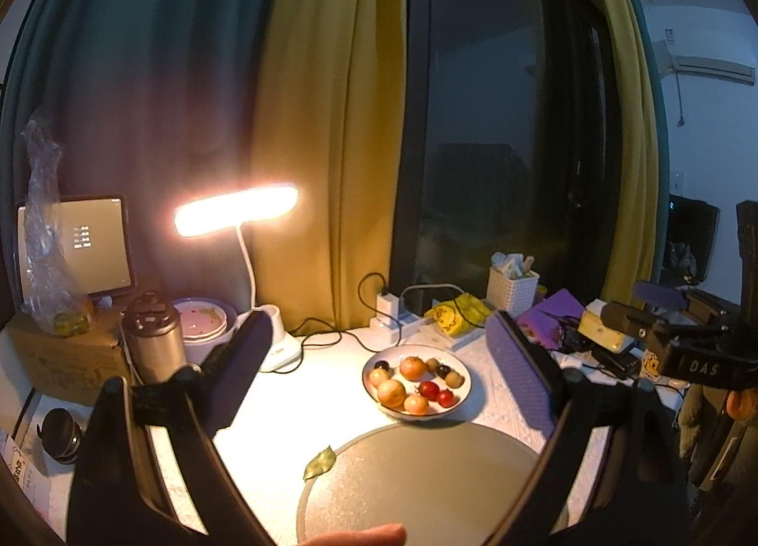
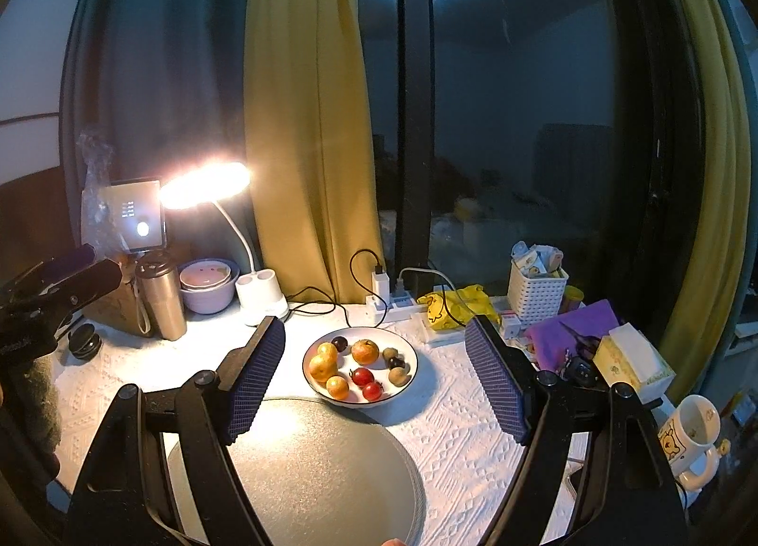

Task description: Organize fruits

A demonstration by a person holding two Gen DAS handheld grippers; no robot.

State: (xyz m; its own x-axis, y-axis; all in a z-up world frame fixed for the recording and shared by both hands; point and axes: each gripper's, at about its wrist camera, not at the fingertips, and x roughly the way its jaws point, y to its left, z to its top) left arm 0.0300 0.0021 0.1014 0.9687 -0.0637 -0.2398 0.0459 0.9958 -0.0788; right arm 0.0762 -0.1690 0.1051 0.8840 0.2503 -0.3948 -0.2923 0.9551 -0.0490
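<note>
Both grippers are spread wide with nothing in them: left gripper (image 1: 379, 371) and right gripper (image 2: 374, 371) hover over the white tablecloth (image 2: 455, 423), aimed at the fruit plate (image 2: 411, 373). That plate holds oranges (image 2: 365, 351), red cherry tomatoes (image 2: 362, 376) and dark grapes, just behind the big grey round tray (image 2: 331, 475). Desk lamp (image 2: 203, 186) glows on the left.

Black claw (image 2: 374, 375), purple ribbed pads (image 2: 258, 375)
</note>
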